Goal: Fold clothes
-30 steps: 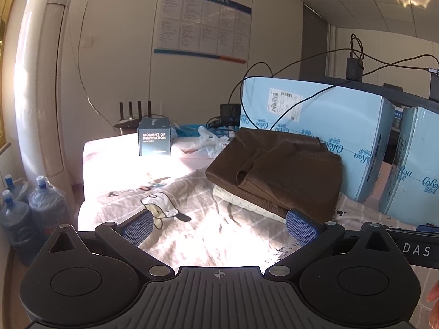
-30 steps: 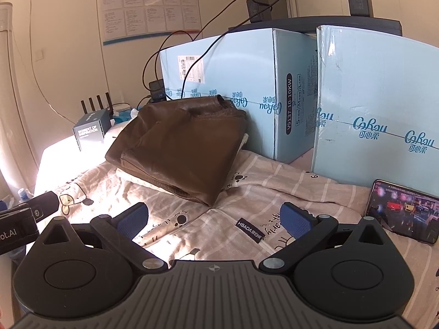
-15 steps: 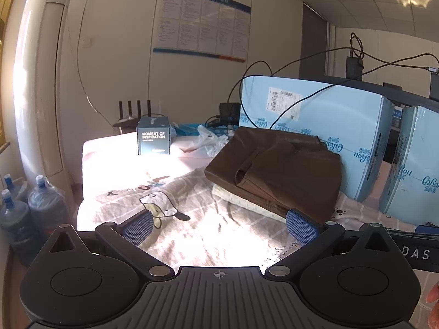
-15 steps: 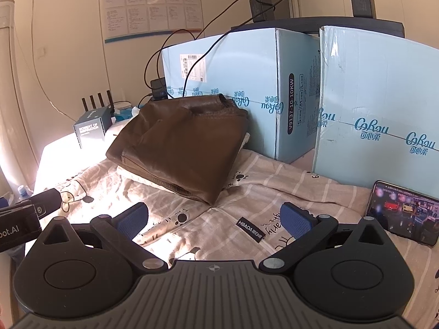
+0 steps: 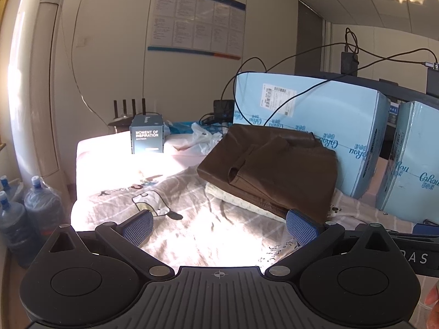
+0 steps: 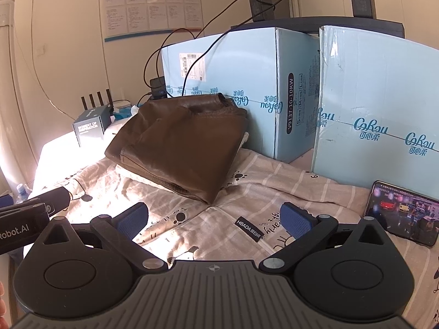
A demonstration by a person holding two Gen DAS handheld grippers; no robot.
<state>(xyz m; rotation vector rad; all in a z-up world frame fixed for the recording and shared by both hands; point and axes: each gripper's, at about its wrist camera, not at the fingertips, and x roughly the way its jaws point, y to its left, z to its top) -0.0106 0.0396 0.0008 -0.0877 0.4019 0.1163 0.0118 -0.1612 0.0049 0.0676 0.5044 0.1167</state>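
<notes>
A folded brown garment lies on top of a folded cream one, stacked on a bed with a striped cartoon-print sheet. My left gripper hovers open over the sheet, short of the stack's near edge, nothing between its blue pads. My right gripper is open too, over the sheet just in front of the stack's near corner, holding nothing. The left tool's body shows at the left edge of the right wrist view.
Two large light-blue cartons stand behind and right of the stack, with cables over them. A phone lies lit at the right. A small dark box, a router and a plastic bag sit at the far end. Water bottles stand left.
Both grippers have drifted slightly, so the stack sits a touch differently in each view. Jaws stay open and the clothes have not moved.
</notes>
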